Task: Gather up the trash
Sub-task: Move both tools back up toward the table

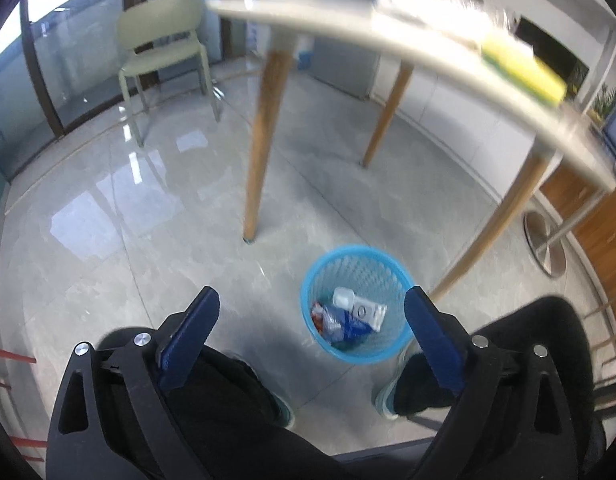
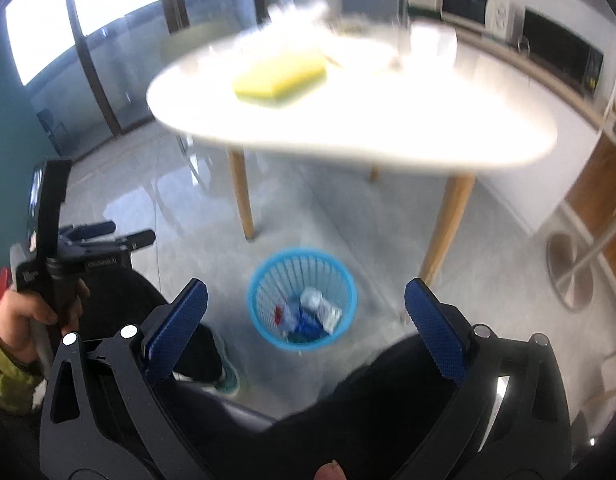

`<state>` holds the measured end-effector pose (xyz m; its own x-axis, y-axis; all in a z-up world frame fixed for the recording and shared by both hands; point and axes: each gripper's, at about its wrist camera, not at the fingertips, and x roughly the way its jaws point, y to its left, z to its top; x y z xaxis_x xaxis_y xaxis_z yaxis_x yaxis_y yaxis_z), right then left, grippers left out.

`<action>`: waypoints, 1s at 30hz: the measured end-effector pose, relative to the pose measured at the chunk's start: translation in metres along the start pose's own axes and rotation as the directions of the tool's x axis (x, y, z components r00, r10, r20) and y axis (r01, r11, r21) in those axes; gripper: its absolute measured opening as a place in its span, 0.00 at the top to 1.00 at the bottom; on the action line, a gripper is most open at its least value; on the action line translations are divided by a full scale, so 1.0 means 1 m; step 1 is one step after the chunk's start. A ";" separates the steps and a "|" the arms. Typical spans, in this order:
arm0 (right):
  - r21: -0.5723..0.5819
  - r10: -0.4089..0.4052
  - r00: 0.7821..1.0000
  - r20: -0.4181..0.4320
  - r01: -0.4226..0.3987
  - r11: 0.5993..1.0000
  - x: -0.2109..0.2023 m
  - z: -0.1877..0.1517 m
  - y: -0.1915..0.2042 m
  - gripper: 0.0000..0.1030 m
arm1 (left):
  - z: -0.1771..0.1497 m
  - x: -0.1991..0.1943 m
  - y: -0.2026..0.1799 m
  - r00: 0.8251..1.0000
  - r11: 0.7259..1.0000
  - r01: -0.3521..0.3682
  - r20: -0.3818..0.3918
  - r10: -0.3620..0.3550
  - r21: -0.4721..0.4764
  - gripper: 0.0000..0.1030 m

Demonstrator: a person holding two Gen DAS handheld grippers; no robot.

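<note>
Through the left wrist view, I am holding the left hand-held gripper (image 1: 312, 312) with its fingers spread apart and empty, pointing down at the floor. The blue bin (image 1: 358, 304), already carrying wrappers (image 1: 340, 320), is sitting just ahead between the fingertips, beside the tabletop (image 1: 348, 28) leg.

Through the right wrist view, I am keeping the right hand-held gripper (image 2: 305, 300) apart and empty too, the bin lying below and ahead. A yellow sponge (image 2: 279, 78) is resting on the tabletop, well apart from it.
</note>
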<state>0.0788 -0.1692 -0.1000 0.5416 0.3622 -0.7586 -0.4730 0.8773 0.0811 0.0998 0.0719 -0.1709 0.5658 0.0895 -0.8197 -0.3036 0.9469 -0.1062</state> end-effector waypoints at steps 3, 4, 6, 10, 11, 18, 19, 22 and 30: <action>0.016 0.020 1.000 0.010 -0.020 1.000 -0.006 0.024 0.007 0.08 | 0.018 -0.027 0.008 0.997 1.000 -0.013 0.081 0.013 -0.001 0.06; 0.018 0.016 1.000 0.010 -0.016 1.000 -0.006 0.032 0.010 0.08 | 0.022 -0.032 0.010 0.994 1.000 -0.024 0.105 0.023 0.008 0.06; 0.024 0.019 1.000 0.011 -0.019 1.000 -0.008 0.046 0.014 0.08 | 0.038 -0.050 0.016 0.984 0.999 -0.052 0.171 0.050 0.006 0.06; 0.026 -0.006 1.000 0.011 0.006 1.000 -0.005 0.079 0.024 0.08 | 0.064 -0.078 0.025 0.969 0.999 -0.035 0.245 0.038 -0.019 0.06; 0.026 -0.018 1.000 0.010 0.018 1.000 -0.002 0.086 0.027 0.08 | 0.070 -0.084 0.025 0.965 0.999 -0.027 0.261 0.031 -0.018 0.06; 0.044 -0.092 0.996 -0.013 0.093 0.995 0.030 0.123 0.038 0.08 | 0.098 -0.105 0.016 0.945 1.000 0.001 0.328 -0.004 0.009 0.06; 0.045 -0.104 0.994 -0.017 0.105 0.993 0.035 0.128 0.039 0.08 | 0.103 -0.108 0.014 0.941 1.000 0.010 0.337 -0.012 0.008 0.06; 0.064 -0.119 0.992 -0.035 0.121 0.991 0.051 0.143 0.040 0.08 | 0.115 -0.117 0.008 0.933 0.999 0.038 0.357 -0.039 0.008 0.06; 0.106 -0.154 0.983 -0.097 0.164 0.981 0.094 0.171 0.035 0.09 | 0.146 -0.104 0.003 0.940 0.983 0.181 0.290 -0.177 0.015 0.06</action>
<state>0.2318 -0.0501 -0.0583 0.5381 0.1901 -0.8211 -0.3008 0.9534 0.0236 0.1519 0.1104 -0.0036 0.8085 0.0061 -0.5885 -0.1848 0.9520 -0.2440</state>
